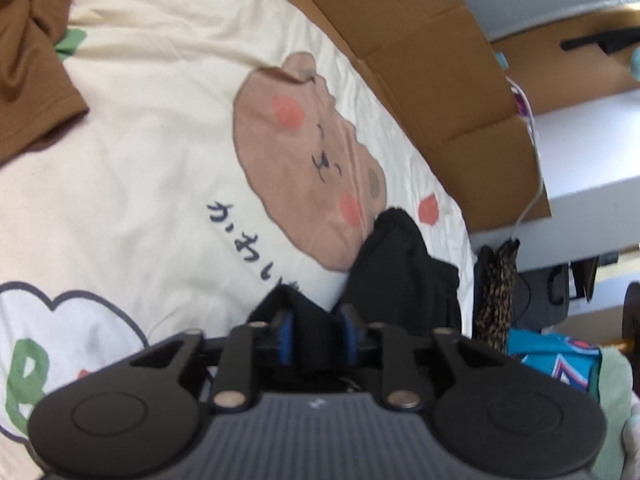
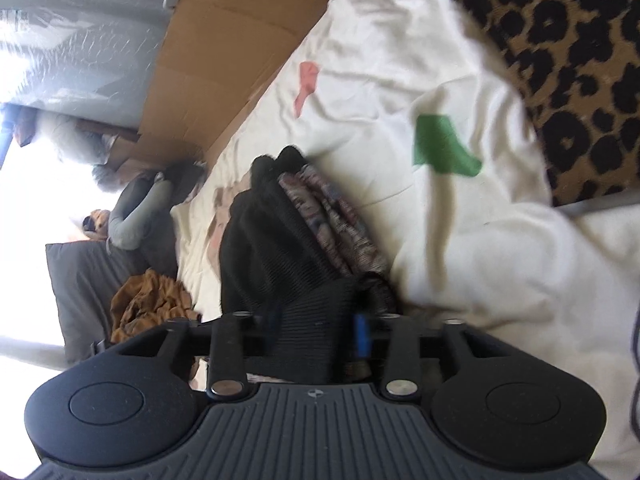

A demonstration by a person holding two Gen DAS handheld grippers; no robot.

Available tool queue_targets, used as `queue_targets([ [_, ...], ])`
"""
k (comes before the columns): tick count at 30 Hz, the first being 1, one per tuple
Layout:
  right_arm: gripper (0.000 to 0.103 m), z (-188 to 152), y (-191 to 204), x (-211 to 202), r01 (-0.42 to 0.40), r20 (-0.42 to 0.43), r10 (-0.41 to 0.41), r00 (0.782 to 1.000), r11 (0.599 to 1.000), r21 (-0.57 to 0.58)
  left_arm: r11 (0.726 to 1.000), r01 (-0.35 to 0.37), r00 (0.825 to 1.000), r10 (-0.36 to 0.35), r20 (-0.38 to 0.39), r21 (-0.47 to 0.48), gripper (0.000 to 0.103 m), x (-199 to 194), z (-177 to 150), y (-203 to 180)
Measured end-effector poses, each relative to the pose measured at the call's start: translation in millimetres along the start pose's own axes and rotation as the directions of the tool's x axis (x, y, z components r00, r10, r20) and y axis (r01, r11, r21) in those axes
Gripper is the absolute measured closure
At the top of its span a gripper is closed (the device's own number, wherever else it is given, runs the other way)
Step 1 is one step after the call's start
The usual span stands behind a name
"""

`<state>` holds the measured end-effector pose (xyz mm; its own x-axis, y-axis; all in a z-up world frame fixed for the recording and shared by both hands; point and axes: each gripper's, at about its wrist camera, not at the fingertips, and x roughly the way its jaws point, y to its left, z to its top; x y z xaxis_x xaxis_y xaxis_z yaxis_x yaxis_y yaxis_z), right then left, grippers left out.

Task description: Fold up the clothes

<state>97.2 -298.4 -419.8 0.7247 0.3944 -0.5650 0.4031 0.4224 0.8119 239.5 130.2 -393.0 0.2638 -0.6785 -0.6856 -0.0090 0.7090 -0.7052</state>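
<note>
Black garment point(image 1: 404, 276) lies on cream printed bedspread point(image 1: 140, 168), just beside its brown bear print, partly lifted off it. Left gripper point(image 1: 316, 336): fingers pinching fold of black cloth between blue pads. Right gripper point(image 2: 320, 332): fingers closed on ribbed black edge; patterned lining point(image 2: 328, 216) shows beside it. Cardboard point(image 1: 420, 52) along far side of bedspread; leopard-print fabric point(image 2: 560, 60) near its edge. Judgement: cloth light, soft, limp, will sag and bunch; best held at edges or corners, both grips kept taut.
</note>
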Motion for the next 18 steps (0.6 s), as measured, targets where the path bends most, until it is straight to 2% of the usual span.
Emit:
queue_targets([
  [3, 0.061, 0, 5, 5, -0.021, -0.006, 0.021, 1.000, 1.000, 0.003, 0.998, 0.049, 0.999, -0.049, 0.009, -0.032, 0.061, -4, 2, 0],
  [5, 0.055, 3, 8, 6, -0.025, 0.002, 0.025, 1.000, 1.000, -0.002, 0.996, 0.076, 0.997, -0.075, 0.024, -0.051, 0.061, -7, 6, -2],
  [7, 0.044, 6, 12, 7, -0.023, 0.007, 0.023, 1.000, 1.000, -0.013, 0.996, 0.077, 0.996, -0.075, 0.037, -0.050, 0.061, -7, 10, -5],
  [14, 0.040, 19, 11, -3, -0.027, 0.084, 0.026, 0.996, 1.000, 0.012, 0.989, 0.117, 0.985, -0.104, 0.140, -0.089, 0.061, -2, 14, -11],
  [18, 0.040, 23, 7, -9, -0.007, 0.121, 0.006, 0.993, 1.000, 0.012, 0.994, 0.094, 0.980, -0.082, 0.179, -0.060, 0.061, -4, 19, -19],
])
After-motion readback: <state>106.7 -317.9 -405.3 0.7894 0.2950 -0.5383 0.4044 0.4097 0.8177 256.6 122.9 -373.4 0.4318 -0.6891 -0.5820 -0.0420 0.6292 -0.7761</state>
